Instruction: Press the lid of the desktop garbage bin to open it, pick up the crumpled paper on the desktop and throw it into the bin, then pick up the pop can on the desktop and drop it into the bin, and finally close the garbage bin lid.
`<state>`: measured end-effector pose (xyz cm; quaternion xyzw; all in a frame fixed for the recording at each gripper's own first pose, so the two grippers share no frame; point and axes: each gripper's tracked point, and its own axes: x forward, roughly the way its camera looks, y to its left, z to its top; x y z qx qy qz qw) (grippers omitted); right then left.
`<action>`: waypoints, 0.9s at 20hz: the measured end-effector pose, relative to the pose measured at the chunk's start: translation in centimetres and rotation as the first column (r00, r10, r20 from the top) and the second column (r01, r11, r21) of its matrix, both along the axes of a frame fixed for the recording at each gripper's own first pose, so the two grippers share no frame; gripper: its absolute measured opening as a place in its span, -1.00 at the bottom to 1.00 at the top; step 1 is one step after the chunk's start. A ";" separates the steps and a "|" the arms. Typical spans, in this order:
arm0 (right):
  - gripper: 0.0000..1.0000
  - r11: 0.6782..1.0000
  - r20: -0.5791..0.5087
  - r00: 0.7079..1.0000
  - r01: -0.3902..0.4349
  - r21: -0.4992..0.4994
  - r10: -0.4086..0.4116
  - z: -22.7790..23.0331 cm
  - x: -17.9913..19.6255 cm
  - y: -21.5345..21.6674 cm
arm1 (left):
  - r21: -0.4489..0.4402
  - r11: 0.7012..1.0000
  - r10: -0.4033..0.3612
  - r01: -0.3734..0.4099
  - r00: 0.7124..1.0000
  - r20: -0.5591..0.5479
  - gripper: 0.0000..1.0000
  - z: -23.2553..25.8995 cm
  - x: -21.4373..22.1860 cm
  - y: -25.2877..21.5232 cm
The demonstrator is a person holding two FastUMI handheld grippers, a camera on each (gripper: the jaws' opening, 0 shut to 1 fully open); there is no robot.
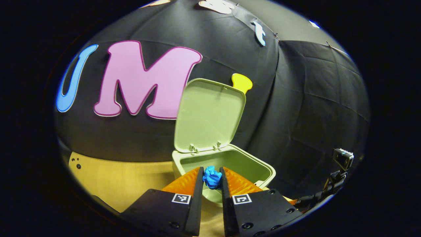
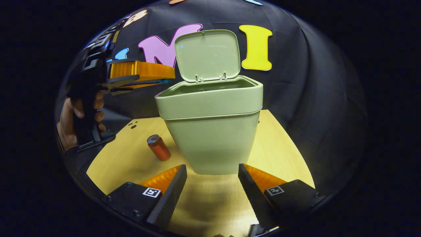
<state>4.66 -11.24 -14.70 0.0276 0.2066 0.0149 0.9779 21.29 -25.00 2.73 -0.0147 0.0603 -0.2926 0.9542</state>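
The pale green garbage bin (image 2: 210, 131) stands on the wooden desktop with its lid (image 2: 207, 54) swung up and back. My left gripper (image 1: 212, 179) is shut on a blue crumpled paper (image 1: 212, 177) and hangs just before the near rim of the open bin (image 1: 260, 164), above the tabletop. In the right gripper view the left gripper (image 2: 164, 79) reaches in from the left at the height of the bin's rim, held by a hand (image 2: 70, 125). An orange-red pop can (image 2: 159, 147) stands upright left of the bin. My right gripper (image 2: 212, 174) is open, low over the table in front of the bin.
The light wooden desktop (image 2: 279, 158) spreads around the bin, with bare wood to the right and at the front. A small camera on a black mount (image 1: 342, 159) sits at the far right of the left gripper view. Black cloth closes off the back.
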 end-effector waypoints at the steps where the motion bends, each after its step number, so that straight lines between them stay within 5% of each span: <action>1: 0.98 1.000 -0.001 1.000 -0.002 -0.005 0.002 0.0 0.0 -0.2 | -0.001 1.000 -0.008 0.008 1.000 -0.007 -0.37 -0.2 0.2 -0.5; 7: 0.99 1.000 -0.005 1.000 0.002 -0.016 -0.002 -0.3 -0.2 -0.9 | -0.011 1.000 -0.012 0.011 0.999 -0.037 -0.22 -1.3 1.0 -1.9; 11: 0.99 1.000 -0.013 1.000 0.002 -0.007 -0.002 -0.6 -0.2 -0.8 | -0.020 1.000 -0.009 0.009 1.000 -0.007 0.30 -0.7 0.9 -1.6; 13: 0.98 1.000 -0.013 1.000 -0.002 -0.006 0.002 -0.6 -0.2 -0.4 | -0.021 0.999 0.025 -0.025 1.000 0.010 0.84 -0.5 1.2 -0.6; 14: 0.98 1.000 -0.012 1.000 -0.006 -0.006 0.006 -0.6 -0.3 -0.2 | -0.025 0.998 0.051 -0.051 0.999 0.015 0.93 -0.2 0.5 0.4; 18: 0.98 1.000 -0.013 1.000 -0.020 -0.019 0.020 -0.6 -0.6 0.9 | -0.037 0.984 0.174 -0.172 0.984 0.036 0.92 -0.3 -0.6 6.2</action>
